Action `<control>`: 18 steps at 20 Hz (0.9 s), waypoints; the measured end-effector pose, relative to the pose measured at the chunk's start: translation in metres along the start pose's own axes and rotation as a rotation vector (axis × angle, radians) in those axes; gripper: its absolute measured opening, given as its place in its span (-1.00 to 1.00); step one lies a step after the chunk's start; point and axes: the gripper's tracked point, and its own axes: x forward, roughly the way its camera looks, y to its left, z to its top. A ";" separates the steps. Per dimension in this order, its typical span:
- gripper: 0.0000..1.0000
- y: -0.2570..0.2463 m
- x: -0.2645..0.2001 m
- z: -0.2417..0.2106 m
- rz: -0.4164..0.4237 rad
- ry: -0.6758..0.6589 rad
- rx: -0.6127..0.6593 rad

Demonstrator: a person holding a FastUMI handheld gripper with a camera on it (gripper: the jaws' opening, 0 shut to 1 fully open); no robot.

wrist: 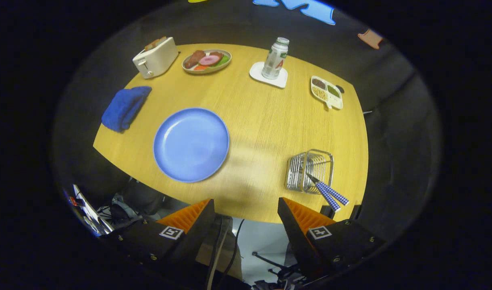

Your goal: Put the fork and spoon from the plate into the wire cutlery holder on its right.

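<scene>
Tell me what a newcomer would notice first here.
The bare blue plate stands out mid-table, ahead of the gripper, whose jaws stand open and hold nothing. To its right, two checked cutlery handles lean out of the wire cutlery holder, near the table's edge.

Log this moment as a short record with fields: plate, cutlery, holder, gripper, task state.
plate: blue plate on the wooden table, nothing on it
cutlery: two checked handles stick out of the holder, leaning toward the gripper
holder: wire cutlery holder, right of the plate
gripper: hand-held gripper open, holding nothing, fingers at the table's near edge
task state: looks done; fork and spoon cannot be told apart
</scene>
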 end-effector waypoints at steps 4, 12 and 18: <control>0.94 0.014 -0.016 0.059 -0.039 -0.307 0.069; 0.93 0.026 -0.075 0.125 -0.153 -0.757 0.142; 0.92 0.043 -0.126 0.156 -0.173 -0.980 0.156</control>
